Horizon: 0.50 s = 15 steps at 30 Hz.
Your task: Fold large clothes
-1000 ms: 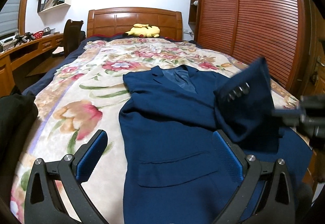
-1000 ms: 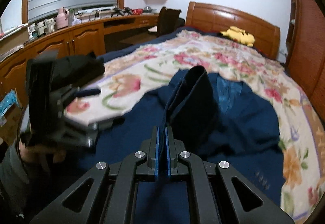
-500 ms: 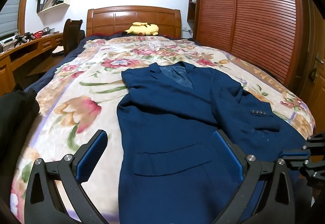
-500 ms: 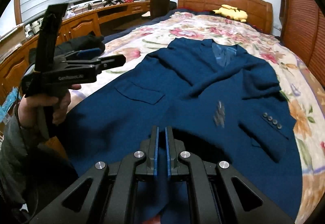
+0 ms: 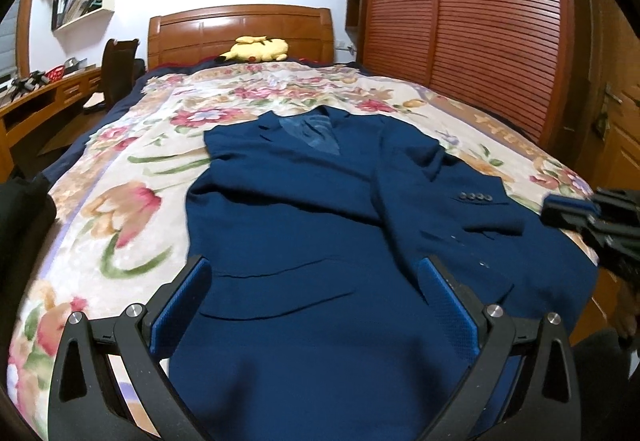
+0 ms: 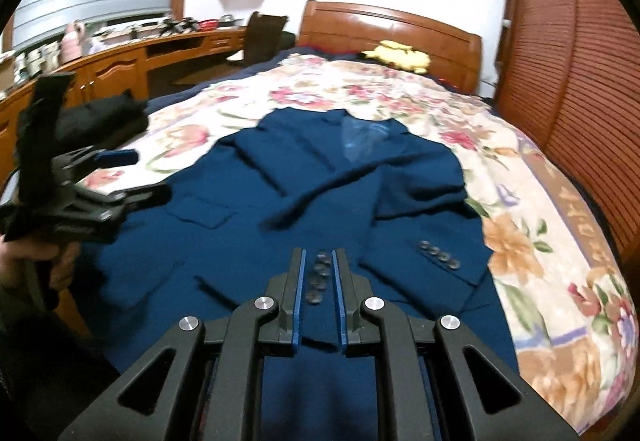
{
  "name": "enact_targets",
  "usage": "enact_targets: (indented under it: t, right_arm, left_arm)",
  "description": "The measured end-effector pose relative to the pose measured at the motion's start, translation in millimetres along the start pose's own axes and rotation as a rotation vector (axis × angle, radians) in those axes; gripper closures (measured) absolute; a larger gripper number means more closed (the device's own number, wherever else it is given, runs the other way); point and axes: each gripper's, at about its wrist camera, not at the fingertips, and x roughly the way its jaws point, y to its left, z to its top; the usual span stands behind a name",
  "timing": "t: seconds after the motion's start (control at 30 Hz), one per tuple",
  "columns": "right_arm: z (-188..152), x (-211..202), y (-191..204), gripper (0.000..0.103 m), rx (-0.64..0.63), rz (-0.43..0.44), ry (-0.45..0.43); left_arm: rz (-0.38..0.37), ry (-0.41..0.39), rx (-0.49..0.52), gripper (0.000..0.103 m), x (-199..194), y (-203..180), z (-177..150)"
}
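The navy jacket (image 5: pixel 320 225) lies face up on the flowered bedspread (image 5: pixel 120 201), collar toward the headboard (image 5: pixel 240 29) at twelve o'clock, hem toward the foot of the bed at six. One sleeve (image 6: pixel 444 257) rests across the front at about three o'clock in the right wrist view, its cuff buttons showing.

The left gripper (image 5: pixel 316 305) hovers over the lower front with its jaws wide and nothing between them. The right gripper (image 6: pixel 318 281) has just been opening: its jaws stand a narrow gap apart, a row of buttons visible through the gap, and the pads do not press the cloth.

The step in hand looks like getting ready for the next fold, probably the other sleeve at nine o'clock or the hem. To do it well, smooth the laid sleeve flat first (its edge looks slightly rumpled), then take the fabric at a seam or edge with both grippers level, so the thick cloth folds in one straight line. Keeping the lapels flat will spare a crease at the collar.
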Motion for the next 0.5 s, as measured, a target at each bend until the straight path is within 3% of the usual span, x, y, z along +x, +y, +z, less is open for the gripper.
enact_targets:
  t: [0.3,0.5]
  right_arm:
    - [-21.2,20.0,-22.2,0.09,0.093,-0.03,-0.022]
    - [-38.6,33.4,-35.1,0.09,0.097,-0.038,-0.012]
  left_arm:
    - [-0.014,0.029,0.015,0.0,6.9,-13.1,-8.5]
    - [-0.06,0.021,-0.003,0.014,2.7,-25.0,-9.1]
